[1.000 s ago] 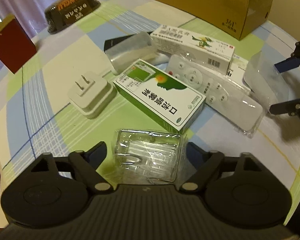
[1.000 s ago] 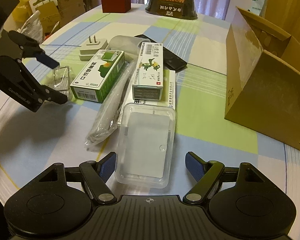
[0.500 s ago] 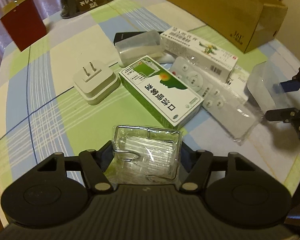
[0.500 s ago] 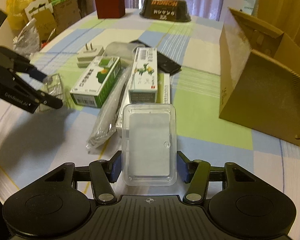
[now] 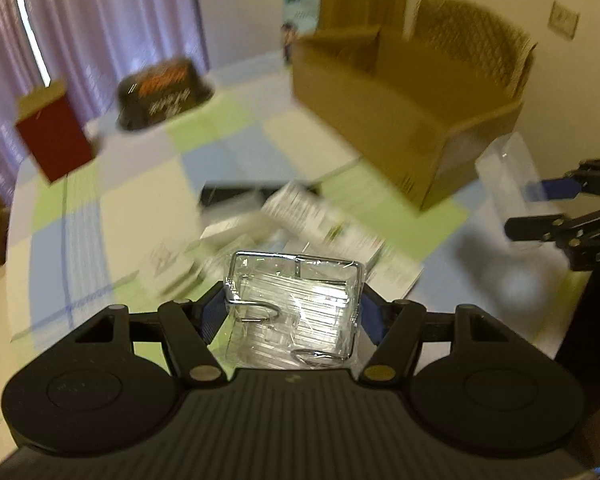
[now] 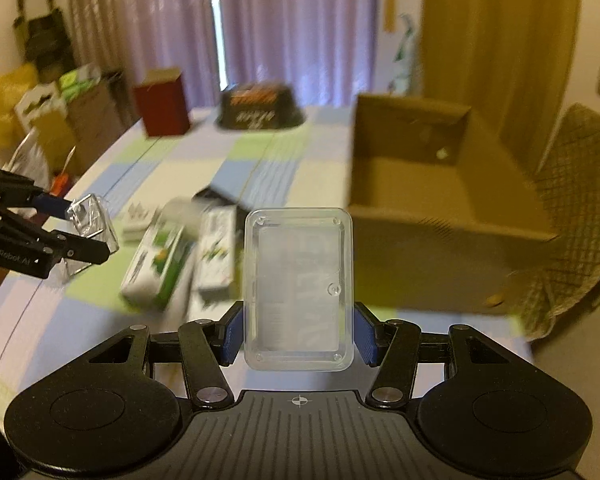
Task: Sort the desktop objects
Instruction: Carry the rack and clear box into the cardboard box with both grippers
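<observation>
Blue pads (image 5: 212, 318) of the left gripper (image 5: 292, 316) press on both flanks of a wrapped clip pack (image 5: 296, 312), a wire-framed bundle in crinkled clear film; the fingers are nearly closed on it, and it sits square between them, its far edge past the tips. The right gripper (image 6: 299, 326) is likewise drawn in on a clear case (image 6: 299, 290), a flat lidded plastic box standing on end between its pads (image 6: 233, 334), most of its length reaching beyond the fingertips. Both loads hang clear of the table (image 6: 284, 160), well above it to judge by the blur below.

Beyond the fingers, the rest of the clutter lies in a heap: a green carton (image 6: 156, 268), a white carton (image 6: 216, 256) just beside it, and something dark behind them, too smeared to name. Farther right stands an open cardboard box (image 6: 440, 216), its mouth facing up. At the far edge sit a red box (image 6: 162, 106) and a dark tub (image 6: 260, 110).

The step in hand looks like the carry: both items lifted and headed, most likely, for the cardboard box. The next move calls for bringing each load over the rim, lowering it inside, then opening the fingers. The case's smooth walls could slip if the squeeze eases early.
</observation>
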Tool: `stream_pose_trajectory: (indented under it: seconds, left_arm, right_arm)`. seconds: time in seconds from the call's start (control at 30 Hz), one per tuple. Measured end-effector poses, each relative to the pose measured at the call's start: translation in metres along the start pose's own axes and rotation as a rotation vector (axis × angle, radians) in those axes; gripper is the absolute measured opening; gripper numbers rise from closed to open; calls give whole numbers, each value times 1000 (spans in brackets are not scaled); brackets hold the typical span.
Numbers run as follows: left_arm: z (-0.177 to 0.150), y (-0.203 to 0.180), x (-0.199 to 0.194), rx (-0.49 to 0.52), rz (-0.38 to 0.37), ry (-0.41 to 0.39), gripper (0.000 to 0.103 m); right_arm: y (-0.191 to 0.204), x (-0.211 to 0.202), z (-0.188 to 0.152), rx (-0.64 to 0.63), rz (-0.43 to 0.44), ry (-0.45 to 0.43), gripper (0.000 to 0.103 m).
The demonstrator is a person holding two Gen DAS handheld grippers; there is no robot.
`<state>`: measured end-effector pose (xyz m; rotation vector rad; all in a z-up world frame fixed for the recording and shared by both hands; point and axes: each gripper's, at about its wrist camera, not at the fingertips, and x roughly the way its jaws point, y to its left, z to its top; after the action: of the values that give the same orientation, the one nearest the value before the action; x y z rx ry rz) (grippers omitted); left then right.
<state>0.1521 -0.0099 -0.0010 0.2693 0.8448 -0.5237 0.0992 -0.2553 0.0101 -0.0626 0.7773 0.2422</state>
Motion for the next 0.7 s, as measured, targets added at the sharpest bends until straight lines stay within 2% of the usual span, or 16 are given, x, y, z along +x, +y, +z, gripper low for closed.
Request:
stream_pose_trajectory:
  seconds: [0.33,0.53,0.7]
  left_arm:
    - [107,-71,21,119,-85,-143,63]
    - [162,-104,65,194,-125,-174,63]
    - [187,-124,105,265,-149,-162,63]
  right_arm:
    - [-78,-10,59,56,-83,-74,54]
    - [-130,16,93,83,-117,-69,54]
    - [-157,51,103,77,-121,-18,54]
